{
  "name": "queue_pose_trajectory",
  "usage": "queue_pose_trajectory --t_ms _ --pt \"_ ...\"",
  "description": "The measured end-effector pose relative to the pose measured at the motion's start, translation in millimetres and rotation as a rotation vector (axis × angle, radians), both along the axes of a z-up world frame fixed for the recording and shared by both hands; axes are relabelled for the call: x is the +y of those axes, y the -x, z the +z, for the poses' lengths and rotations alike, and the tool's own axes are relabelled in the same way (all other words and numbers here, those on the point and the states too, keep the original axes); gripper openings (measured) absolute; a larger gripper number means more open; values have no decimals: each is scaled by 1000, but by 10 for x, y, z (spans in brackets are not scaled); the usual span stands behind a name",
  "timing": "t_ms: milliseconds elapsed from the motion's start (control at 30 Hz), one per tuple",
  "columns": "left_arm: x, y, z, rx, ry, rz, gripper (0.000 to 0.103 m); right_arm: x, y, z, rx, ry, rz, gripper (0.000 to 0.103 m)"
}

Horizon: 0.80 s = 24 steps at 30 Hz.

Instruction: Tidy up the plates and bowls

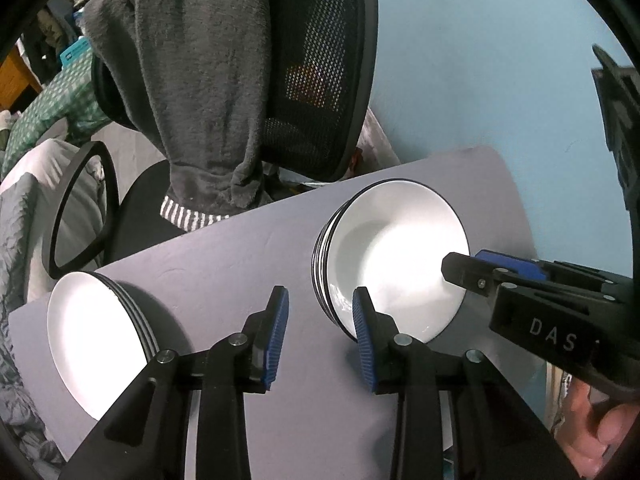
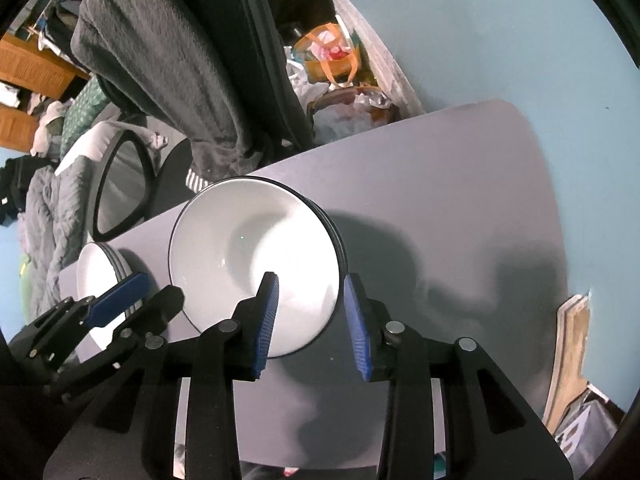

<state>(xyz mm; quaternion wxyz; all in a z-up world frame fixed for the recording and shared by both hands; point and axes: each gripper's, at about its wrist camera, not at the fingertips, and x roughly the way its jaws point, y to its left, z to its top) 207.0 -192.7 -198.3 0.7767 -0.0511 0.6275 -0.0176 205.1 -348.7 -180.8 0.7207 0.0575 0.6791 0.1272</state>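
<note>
Plate stack (image 1: 94,344), table's (image 1: 224,256) left end; left gripper (image 1: 320,312) between the stacks, jaws apart, empty, its right pad at the bowl rim. Bowl stack (image 1: 396,256), centre; right gripper (image 2: 310,300) nearer, jaws apart astride the near rim, unclamped.

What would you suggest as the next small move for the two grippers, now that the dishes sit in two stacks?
Probably lift both grippers straight up and clear. The left gripper and right gripper both stand open and grip nothing, the bowl stack and plate stack rest on the table, and no loose dish shows.
</note>
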Motion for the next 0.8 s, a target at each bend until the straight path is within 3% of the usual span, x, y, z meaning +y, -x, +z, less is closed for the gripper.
queue_pose_trajectory --t_ms 133,267,400,567,633,800 --pt "44 54 112 -21 13 15 34 -20 47 94 -30 18 0 34" --pt "104 143 277 -66 14 26 47 -9 121 251 -86 48 10 49" --pt "178 261 453 -110 8 36 49 14 202 419 -132 63 24 54" --pt "315 433 619 -142 -5 31 55 71 325 644 -197 84 46 56" --pt "385 503 680 -153 -11 34 62 95 381 742 -221 88 58 56" --pt "549 676 835 -172 -10 48 63 175 496 901 -265 104 82 57"
